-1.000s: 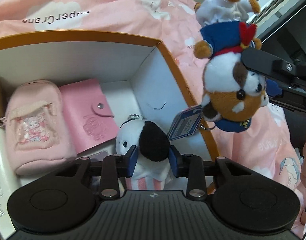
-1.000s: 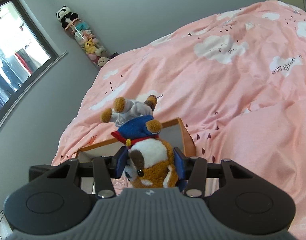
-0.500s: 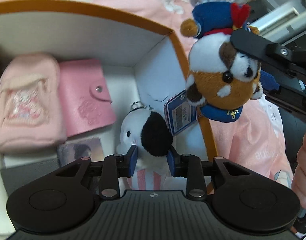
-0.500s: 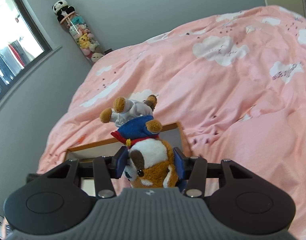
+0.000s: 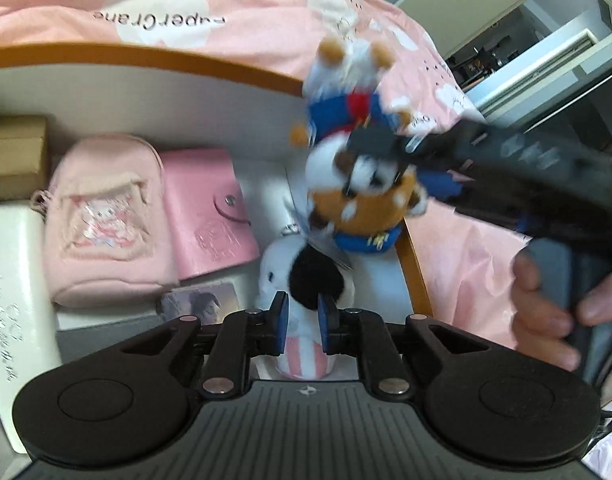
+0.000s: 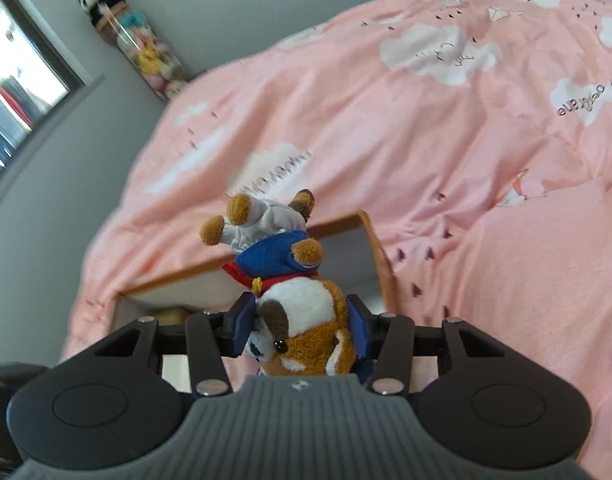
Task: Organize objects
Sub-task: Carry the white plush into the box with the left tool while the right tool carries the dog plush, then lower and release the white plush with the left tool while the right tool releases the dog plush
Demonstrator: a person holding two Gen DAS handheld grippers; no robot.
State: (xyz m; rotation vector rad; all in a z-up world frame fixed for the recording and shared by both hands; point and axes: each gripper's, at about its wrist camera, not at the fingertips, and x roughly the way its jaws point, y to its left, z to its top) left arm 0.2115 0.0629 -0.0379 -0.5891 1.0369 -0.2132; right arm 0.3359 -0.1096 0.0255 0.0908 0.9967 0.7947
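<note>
Plush dog (image 6: 302,320) (upside down) above box (image 6: 376,248)

Pink cloud-print duvet (image 6: 446,168) over bed; grey wall (image 6: 210,4); window (image 6: 14,80) at left.

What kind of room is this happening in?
Most likely a bedroom: a pink cloud-print duvet covers a bed, a tall tube of plush toys stands in the corner, and a window is beside it.
</note>
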